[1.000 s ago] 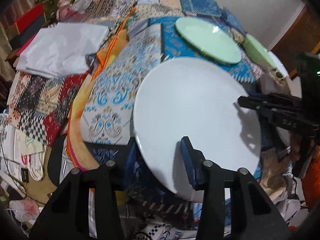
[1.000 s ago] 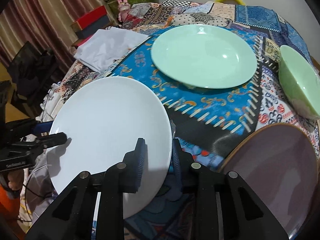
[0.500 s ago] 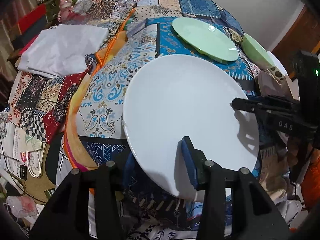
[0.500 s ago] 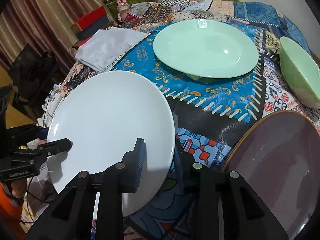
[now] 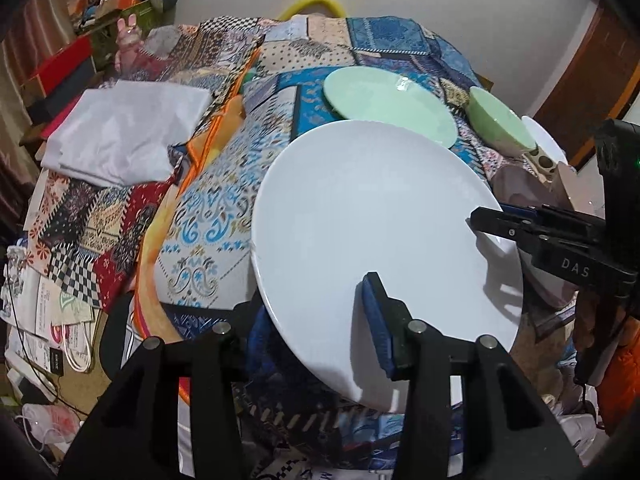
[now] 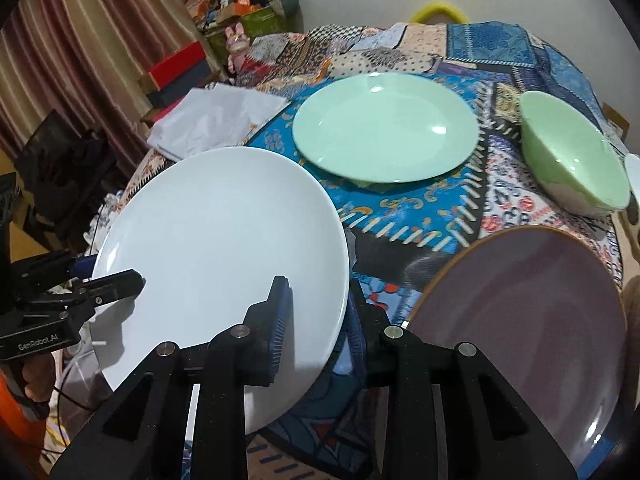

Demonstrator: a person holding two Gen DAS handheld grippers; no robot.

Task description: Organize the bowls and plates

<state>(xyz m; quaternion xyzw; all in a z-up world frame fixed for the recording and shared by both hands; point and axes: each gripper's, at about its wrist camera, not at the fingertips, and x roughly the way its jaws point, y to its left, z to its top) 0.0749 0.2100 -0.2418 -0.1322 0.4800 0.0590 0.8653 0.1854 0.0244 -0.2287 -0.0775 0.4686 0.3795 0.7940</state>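
A large white plate (image 5: 372,216) is held in the air above the patterned table, tilted. My left gripper (image 5: 316,320) is shut on its near rim, and my right gripper (image 6: 316,316) is shut on the opposite rim (image 6: 224,248). Each gripper shows in the other's view, the right one (image 5: 504,224) and the left one (image 6: 108,280). A pale green plate (image 6: 384,132) lies flat beyond. A green bowl (image 6: 572,168) sits to its right. A mauve plate (image 6: 520,316) with a brown rim lies at the near right.
A patchwork cloth (image 5: 208,208) covers the table. A folded white cloth (image 5: 120,132) lies at the left. Papers and cables (image 5: 44,320) litter the floor at the left. Boxes (image 6: 176,68) stack against a curtain.
The white plate has risen and moved toward the green plate with both grippers still on it. The table objects have not moved.
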